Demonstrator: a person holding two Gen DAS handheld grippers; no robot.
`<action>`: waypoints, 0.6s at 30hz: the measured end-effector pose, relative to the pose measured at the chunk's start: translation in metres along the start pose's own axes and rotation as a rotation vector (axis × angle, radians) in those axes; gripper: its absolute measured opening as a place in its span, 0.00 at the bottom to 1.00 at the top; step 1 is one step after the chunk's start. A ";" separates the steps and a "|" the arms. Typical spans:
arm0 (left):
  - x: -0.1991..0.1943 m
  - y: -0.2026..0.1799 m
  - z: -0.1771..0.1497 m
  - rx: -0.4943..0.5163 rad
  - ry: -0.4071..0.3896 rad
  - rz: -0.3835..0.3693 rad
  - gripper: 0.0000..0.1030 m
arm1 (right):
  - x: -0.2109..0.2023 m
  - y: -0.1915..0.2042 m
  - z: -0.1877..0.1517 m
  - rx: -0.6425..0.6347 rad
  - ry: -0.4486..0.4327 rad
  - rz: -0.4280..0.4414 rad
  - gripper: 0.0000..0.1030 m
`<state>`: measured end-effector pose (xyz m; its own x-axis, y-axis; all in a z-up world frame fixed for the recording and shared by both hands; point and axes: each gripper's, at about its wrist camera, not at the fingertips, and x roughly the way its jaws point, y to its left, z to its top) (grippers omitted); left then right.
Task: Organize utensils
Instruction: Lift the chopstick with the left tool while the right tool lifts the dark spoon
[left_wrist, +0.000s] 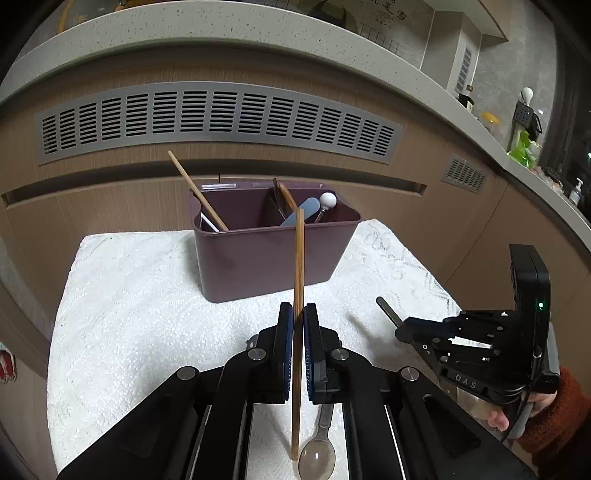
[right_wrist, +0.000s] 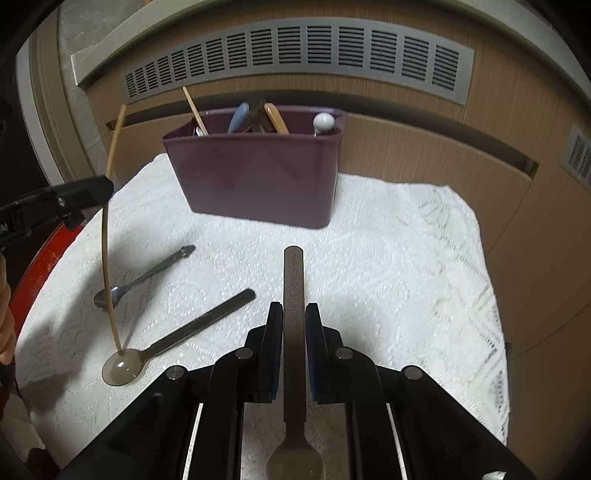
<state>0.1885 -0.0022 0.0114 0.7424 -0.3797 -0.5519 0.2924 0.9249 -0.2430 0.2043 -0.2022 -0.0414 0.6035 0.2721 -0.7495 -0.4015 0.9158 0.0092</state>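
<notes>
Left wrist view: white textured cloth (left_wrist: 129, 314) covers the lower frame; purple utensil bin (left_wrist: 273, 254) sits upper centre on it, a bamboo chopstick (left_wrist: 197, 192) leaning out of its left compartment, and a blue handle (left_wrist: 301, 212) and a white ball-topped utensil (left_wrist: 328, 201) in the right one. Left gripper (left_wrist: 298, 317) at centre bottom, jaws nearly closed, pinching a wooden chopstick (left_wrist: 298, 280) upright; its lower tip comes down just beside the bowl of a spoon (left_wrist: 317, 456) lying on the cloth at bottom centre. Right gripper (left_wrist: 400, 326) at right edge, held by a hand in a rust sleeve, with a dark handle sticking out; jaw gap not readable from here. Right wrist view: left gripper (right_wrist: 99, 190) enters from the left edge, clamped on the wooden chopstick (right_wrist: 107, 266), whose tip touches the bowl of a flat-handled spoon (right_wrist: 177, 338) at lower left. A small metal spoon (right_wrist: 144, 277) lies above it on the cloth (right_wrist: 406, 277). Bin (right_wrist: 258, 177) at upper centre. Right gripper (right_wrist: 293, 317) at bottom centre, jaws narrowly apart and closed onto the flat handle of a grey spoon (right_wrist: 293, 295), bowl toward the camera.
</notes>
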 end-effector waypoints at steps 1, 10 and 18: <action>-0.002 0.000 0.000 -0.002 -0.005 -0.001 0.06 | -0.001 0.000 0.000 0.006 -0.002 0.002 0.11; -0.061 -0.003 0.057 0.009 -0.214 -0.016 0.06 | -0.067 0.009 0.047 -0.004 -0.297 -0.021 0.11; -0.102 -0.003 0.130 0.026 -0.445 0.000 0.06 | -0.145 -0.002 0.136 0.065 -0.736 0.054 0.11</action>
<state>0.1900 0.0361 0.1721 0.9280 -0.3396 -0.1530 0.3032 0.9273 -0.2197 0.2111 -0.2039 0.1576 0.8992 0.4238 -0.1092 -0.4157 0.9051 0.0899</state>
